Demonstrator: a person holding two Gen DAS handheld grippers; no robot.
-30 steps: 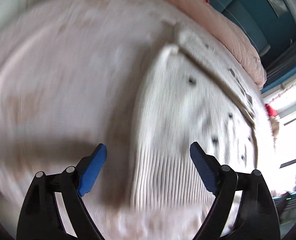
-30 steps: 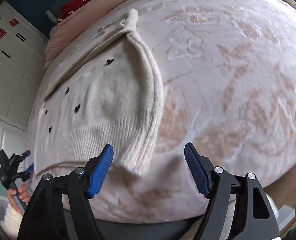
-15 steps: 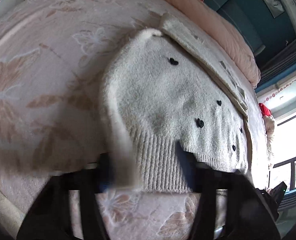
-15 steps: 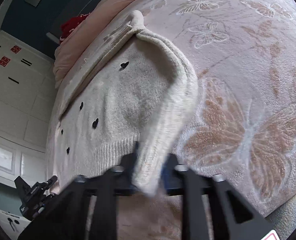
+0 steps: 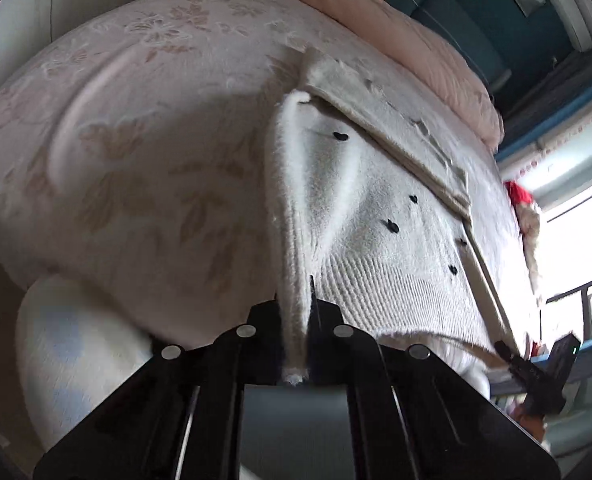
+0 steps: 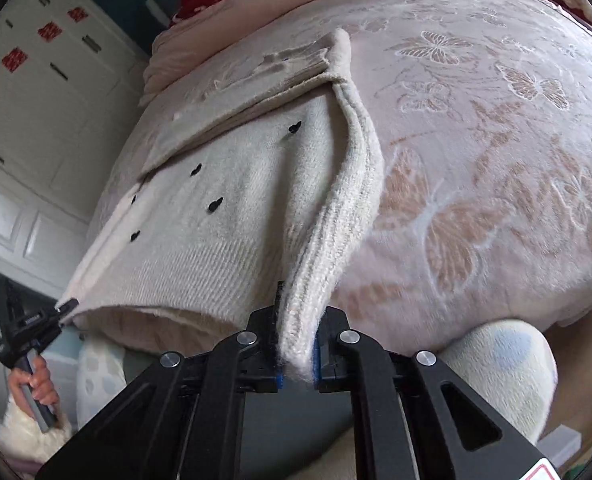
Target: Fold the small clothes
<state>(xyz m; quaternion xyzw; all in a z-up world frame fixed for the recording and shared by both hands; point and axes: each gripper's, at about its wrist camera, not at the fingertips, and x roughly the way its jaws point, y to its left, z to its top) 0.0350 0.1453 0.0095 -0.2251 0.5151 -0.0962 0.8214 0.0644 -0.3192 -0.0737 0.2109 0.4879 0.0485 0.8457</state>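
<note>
A cream knit sweater [image 5: 376,216] with small black heart marks lies on a pink butterfly-patterned bedspread [image 5: 136,140]. My left gripper [image 5: 296,344] is shut on the sweater's ribbed hem corner at its left edge and lifts it. In the right wrist view my right gripper [image 6: 296,360] is shut on the opposite hem corner of the sweater [image 6: 224,216], which hangs raised off the bedspread [image 6: 496,160]. Each gripper also shows small in the other's view: the right one [image 5: 512,356] and the left one [image 6: 62,308], both pinching the hem.
A folded peach quilt [image 5: 396,36] lies along the far side of the bed. White cabinets [image 6: 36,100] stand behind. The bed's front edge [image 6: 456,312] is just ahead of both grippers. A bright window [image 5: 576,240] is at the right.
Both grippers were open a second ago above the hem; they have since closed on the two hem corners and pulled them up and back toward the bed's edge.
</note>
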